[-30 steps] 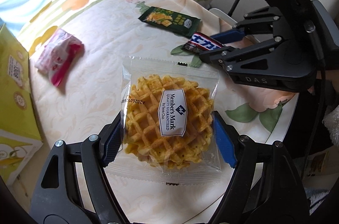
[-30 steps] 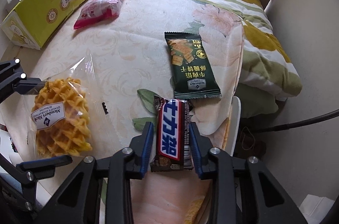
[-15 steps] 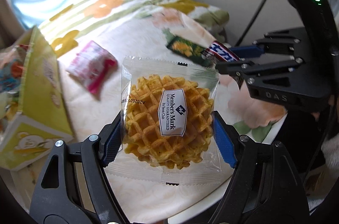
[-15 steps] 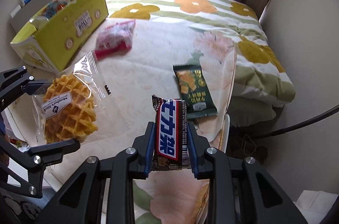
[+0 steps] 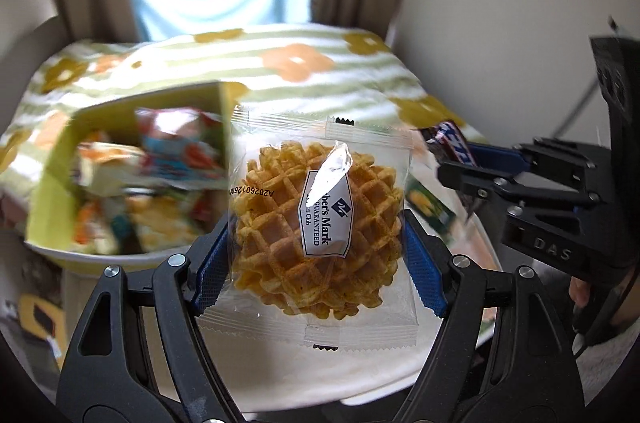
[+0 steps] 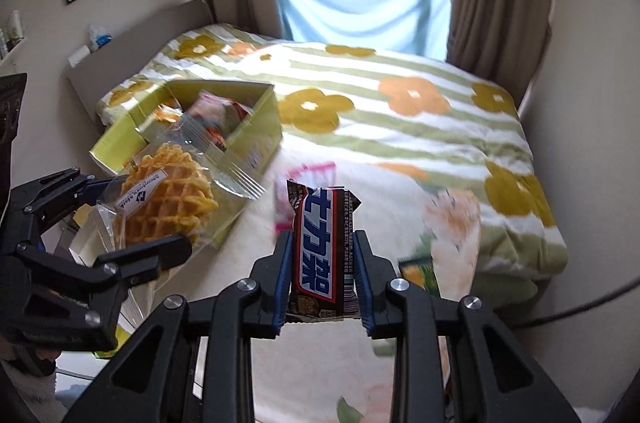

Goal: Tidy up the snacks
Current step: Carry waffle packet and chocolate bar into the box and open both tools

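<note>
My left gripper [image 5: 320,255] is shut on a clear-wrapped waffle [image 5: 316,235] and holds it in the air beside the yellow-green snack box [image 5: 60,167]. The waffle also shows in the right wrist view [image 6: 168,199], in front of the box [image 6: 256,139]. My right gripper [image 6: 322,279] is shut on a brown, blue and white chocolate bar [image 6: 322,251], upright above the bed. The bar shows at the right of the left wrist view [image 5: 452,143]. The box holds several wrapped snacks.
A pink snack pack [image 6: 288,199] lies on the bed behind the chocolate bar. A green cracker pack [image 6: 420,273] lies to the right, also seen in the left wrist view [image 5: 430,205]. A flowered quilt [image 6: 400,111] covers the bed; curtains and a window stand behind.
Both grippers have lifted higher and tilted up, each keeping its snack. The left one has swung toward the yellow-green box, whose inside now shows.
</note>
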A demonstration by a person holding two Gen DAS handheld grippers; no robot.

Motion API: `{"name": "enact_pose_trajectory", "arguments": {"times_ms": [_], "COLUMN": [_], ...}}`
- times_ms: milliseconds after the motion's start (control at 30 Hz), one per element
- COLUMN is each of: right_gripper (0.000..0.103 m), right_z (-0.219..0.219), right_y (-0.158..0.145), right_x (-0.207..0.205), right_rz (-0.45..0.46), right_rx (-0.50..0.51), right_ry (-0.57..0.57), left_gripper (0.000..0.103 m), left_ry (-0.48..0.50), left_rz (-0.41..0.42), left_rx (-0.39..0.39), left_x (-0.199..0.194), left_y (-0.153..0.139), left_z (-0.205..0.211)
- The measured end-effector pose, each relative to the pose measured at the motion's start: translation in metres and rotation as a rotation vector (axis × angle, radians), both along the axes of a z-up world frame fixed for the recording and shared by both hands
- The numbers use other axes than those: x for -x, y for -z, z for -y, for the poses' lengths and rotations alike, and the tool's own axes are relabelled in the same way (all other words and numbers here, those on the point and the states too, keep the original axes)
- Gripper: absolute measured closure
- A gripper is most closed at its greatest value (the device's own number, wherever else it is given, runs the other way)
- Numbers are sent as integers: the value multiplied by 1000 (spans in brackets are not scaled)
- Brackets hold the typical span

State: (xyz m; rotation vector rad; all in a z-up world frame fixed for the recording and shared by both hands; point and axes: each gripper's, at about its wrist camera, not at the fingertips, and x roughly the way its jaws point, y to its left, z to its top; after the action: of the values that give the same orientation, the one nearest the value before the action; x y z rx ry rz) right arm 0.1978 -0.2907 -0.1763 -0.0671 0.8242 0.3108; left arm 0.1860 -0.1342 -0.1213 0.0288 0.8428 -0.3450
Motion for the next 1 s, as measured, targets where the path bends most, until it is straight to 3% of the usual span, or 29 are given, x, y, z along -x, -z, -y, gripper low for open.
{"name": "enact_pose_trajectory", "arguments": {"times_ms": [300, 567, 900, 1000], "right_gripper": [77, 77, 77, 77], "right_z": [-89, -175, -218, -220], "right_y": [-25, -15, 11, 15], "right_x": [-49, -103, -143, -149], "right_rz": [14, -36, -131, -159], "right_rx": [-78, -115, -124, -126], "right_ry": [-113, -171, -138, -127], "left_gripper": [28, 28, 28, 21], "left_ry": [-189, -237, -167, -167], "left_rz": [15, -60, -142, -127], "left_rx": [-9, -21, -44, -57], "left_x": [-59, -113, -144, -145], "left_y": [-25, 3, 50, 51], "left_z": [-120, -206, -231, -231]}}
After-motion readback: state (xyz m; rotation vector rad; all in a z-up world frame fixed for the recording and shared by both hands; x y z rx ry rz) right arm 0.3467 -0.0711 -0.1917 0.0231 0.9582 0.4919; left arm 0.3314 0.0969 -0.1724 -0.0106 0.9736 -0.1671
